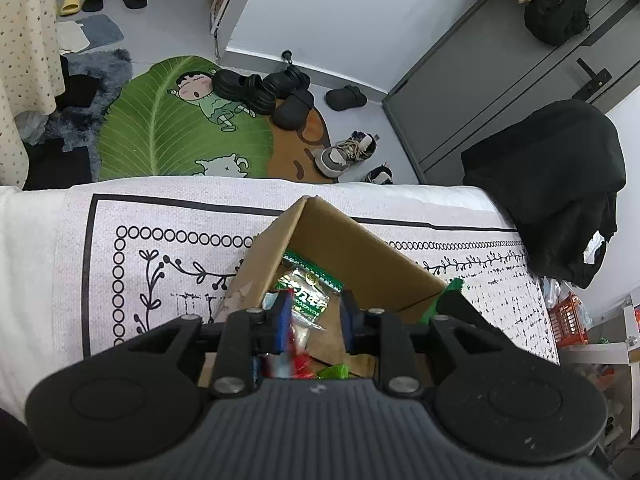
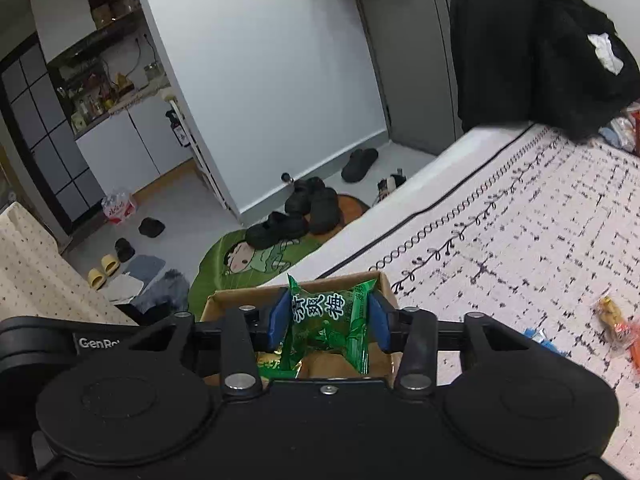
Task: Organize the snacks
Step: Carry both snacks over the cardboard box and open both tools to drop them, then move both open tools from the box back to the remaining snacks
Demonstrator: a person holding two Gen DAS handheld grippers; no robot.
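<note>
Right gripper (image 2: 329, 316): fingers clamped on green snack packet (image 2: 326, 320) above cardboard box (image 2: 224, 300). Left gripper (image 1: 314, 312): fingers parted, holding nothing. Risk: slick wrapper slipping outside box.

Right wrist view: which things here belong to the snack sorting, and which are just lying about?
Job:
- green plum-candy packet between the right gripper fingers
- cardboard box
- loose snacks on the patterned cloth

Lying about:
- black shoes
- yellow slippers
- leaf-shaped rug
- black jacket
</note>
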